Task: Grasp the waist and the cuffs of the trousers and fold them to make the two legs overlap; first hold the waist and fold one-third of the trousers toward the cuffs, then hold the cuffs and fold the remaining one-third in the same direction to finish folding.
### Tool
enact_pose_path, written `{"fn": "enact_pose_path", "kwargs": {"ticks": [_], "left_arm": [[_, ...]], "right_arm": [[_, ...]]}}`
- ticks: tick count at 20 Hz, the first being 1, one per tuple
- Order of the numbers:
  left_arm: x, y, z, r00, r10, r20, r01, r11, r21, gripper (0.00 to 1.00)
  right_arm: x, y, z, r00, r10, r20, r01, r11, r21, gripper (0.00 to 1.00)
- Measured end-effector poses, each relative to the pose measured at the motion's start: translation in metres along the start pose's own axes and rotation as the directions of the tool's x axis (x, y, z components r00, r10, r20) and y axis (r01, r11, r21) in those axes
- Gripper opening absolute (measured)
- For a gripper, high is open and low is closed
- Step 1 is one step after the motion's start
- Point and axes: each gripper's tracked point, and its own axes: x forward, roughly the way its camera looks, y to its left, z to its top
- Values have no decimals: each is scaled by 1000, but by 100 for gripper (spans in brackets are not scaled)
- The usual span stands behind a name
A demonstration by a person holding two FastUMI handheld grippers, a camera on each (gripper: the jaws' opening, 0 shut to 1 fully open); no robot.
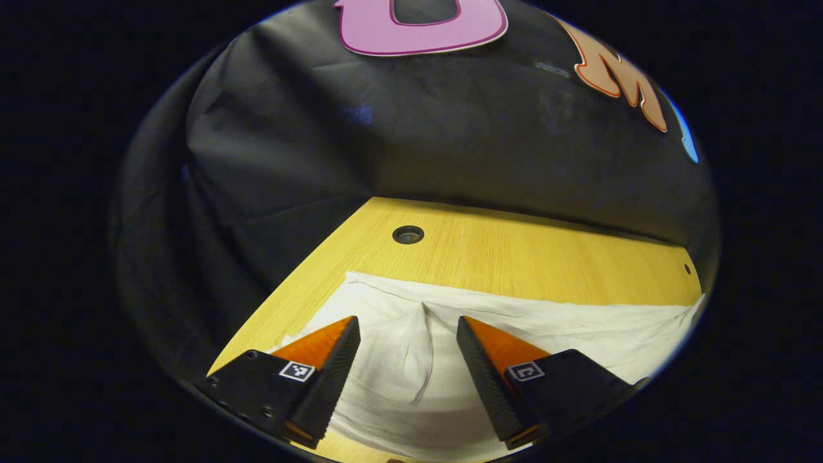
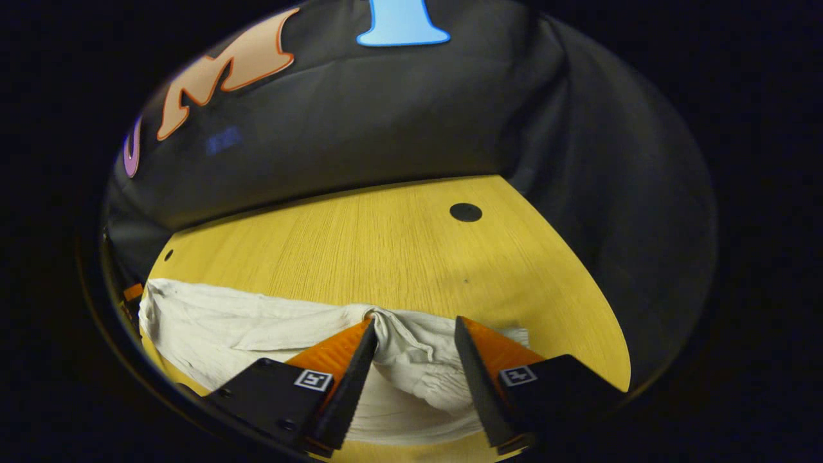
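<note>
Basically both grippers hang low over the white trousers (image 1: 411, 360), which lie flat and long across the near part of the yellow wooden table (image 1: 514, 257).

Left gripper view: the left gripper (image 1: 408, 328) has its two fingers spread wide, nothing between them but cloth lying below. One fingertip (image 1: 344, 334) sits over the left part of the fabric, the other on the right side. A raised crease runs up between the fingers to the far hem. The cloth's far edge runs straight, and its left corner lies near the table's left edge. A round cable hole (image 1: 408, 234) sits in the tabletop beyond the trousers, well apart from them. A small dark hole (image 1: 687, 269) shows near the right rim. Black booth wall (image 1: 411, 148) behind the table.

Right gripper view: the right gripper (image 2: 415, 331) is also spread apart, not pinching. Between its fingers lies a bunched, puckered end of the trousers (image 2: 270, 328); whether this is waist or cuffs I cannot tell. The left fingertip (image 2: 366, 337) is touching or just beside the puckered fold; contact not clear. The cloth stretches away to the left. A dark round cap (image 2: 465, 211) sits on the table (image 2: 386, 244) farther off, toward the right. A small hole (image 2: 168, 255) shows near the left edge of the table.
</note>
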Motion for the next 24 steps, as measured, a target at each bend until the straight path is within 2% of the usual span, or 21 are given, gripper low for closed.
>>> {"fn": "enact_pose_path", "kwargs": {"ticks": [1,2,7,8,9,12,13,14,16,19,24], "left_arm": [[-9,-3,7,1000,-4,17,4,1000,-15,93],[-15,-5,12,999,-9,32,10,1000,-22,92],[-64,-19,26,994,-54,92,56,998,-18,91],[-72,-20,26,994,-58,96,59,998,-8,91],[-83,-22,24,994,-57,95,58,998,-1,90],[-108,-38,12,992,-78,98,79,997,-3,91],[-116,-45,5,992,-88,89,88,996,0,91],[-124,-50,-1,992,-94,80,94,996,0,90],[-141,-59,-11,992,-99,75,101,995,-16,91],[-154,-66,-17,992,-67,105,74,995,-66,90],[-170,-68,-23,994,-24,102,36,992,-122,90]], "right_arm": [[-9,-7,4,1000,-6,10,6,1000,17,81],[-14,-12,7,1000,-7,16,6,999,33,95],[-59,-51,4,998,-44,45,39,994,103,95],[-67,-59,0,998,-51,46,45,992,118,89],[-76,-66,-6,997,-59,44,53,990,129,95],[-92,-80,-30,997,-72,26,67,985,158,95],[-95,-82,-41,997,-70,17,66,982,178,89],[-95,-83,-51,998,-69,5,66,978,200,95],[-90,-84,-67,999,-50,-17,52,967,249,95],[-75,-82,-85,999,-23,-46,35,954,296,95],[-47,-78,-95,997,10,-70,19,918,395,96]]}}
